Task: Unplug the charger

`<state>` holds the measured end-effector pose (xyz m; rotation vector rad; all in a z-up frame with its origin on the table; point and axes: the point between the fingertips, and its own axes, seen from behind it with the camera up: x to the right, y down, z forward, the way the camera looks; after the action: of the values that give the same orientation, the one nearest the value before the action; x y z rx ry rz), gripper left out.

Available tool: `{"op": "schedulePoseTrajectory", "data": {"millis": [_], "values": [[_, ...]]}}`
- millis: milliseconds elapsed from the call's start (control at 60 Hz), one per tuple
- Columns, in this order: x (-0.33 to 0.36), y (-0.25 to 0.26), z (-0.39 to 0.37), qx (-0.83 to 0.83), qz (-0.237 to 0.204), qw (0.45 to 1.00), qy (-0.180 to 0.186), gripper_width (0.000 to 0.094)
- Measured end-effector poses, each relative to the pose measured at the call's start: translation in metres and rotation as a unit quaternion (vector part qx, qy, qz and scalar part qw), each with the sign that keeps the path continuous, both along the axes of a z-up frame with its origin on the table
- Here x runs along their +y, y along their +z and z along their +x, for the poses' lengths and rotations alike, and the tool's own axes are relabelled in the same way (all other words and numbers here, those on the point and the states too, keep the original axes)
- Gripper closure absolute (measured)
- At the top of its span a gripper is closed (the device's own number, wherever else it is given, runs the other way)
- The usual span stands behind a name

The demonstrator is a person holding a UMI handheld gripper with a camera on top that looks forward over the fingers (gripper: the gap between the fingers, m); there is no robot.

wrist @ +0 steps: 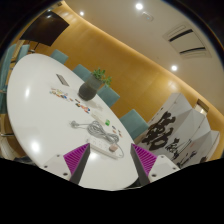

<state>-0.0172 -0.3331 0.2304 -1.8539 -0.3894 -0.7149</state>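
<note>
A white power strip [103, 131] lies on the white oval table [45, 105], just ahead of my fingers, with a white charger and a coiled white cable [85, 125] on and beside it. My gripper [112, 158] hovers over the table's near edge, open, its two purple pads [77, 156] wide apart with only bare tabletop between them. The strip sits beyond the fingertips, slightly toward the right finger. How the charger sits in the strip is too small to tell.
A potted plant [90, 85] in a dark pot stands farther along the table, with small items [62, 94] next to it. Teal chairs [104, 93] line the far side. White panels with black calligraphy [175, 130] stand right of the table.
</note>
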Motion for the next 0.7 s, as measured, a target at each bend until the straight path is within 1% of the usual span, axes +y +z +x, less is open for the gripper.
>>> {"op": "schedulePoseTrajectory", "data": {"millis": [133, 150, 233, 250, 283, 300, 433, 450, 467, 500, 617, 700], "values": [[0.006, -0.007, 0.013, 0.012, -0.005, 1.0, -0.01, 0.0094], [0.007, -0.006, 0.024, 0.015, -0.007, 1.0, -0.008, 0.0093], [0.02, -0.019, 0.039, 0.025, -0.015, 0.999, -0.015, 0.0094], [0.015, -0.025, 0.028, 0.026, -0.016, 0.999, -0.019, 0.0092], [0.007, -0.031, 0.03, 0.03, -0.02, 0.999, -0.023, 0.0093], [0.014, -0.033, 0.047, 0.034, -0.024, 0.999, -0.021, 0.0094], [0.024, -0.062, 0.072, 0.053, -0.047, 0.997, -0.036, 0.0093], [0.028, -0.07, 0.059, 0.055, -0.048, 0.996, -0.042, 0.0093], [0.017, -0.068, 0.082, 0.06, -0.051, 0.996, -0.037, 0.009], [0.019, -0.075, 0.087, 0.069, -0.054, 0.995, -0.041, 0.0091], [0.04, -0.099, 0.103, 0.099, -0.058, 0.992, -0.05, 0.0092], [0.054, -0.105, 0.119, 0.133, -0.048, 0.989, -0.043, 0.0089]]}}
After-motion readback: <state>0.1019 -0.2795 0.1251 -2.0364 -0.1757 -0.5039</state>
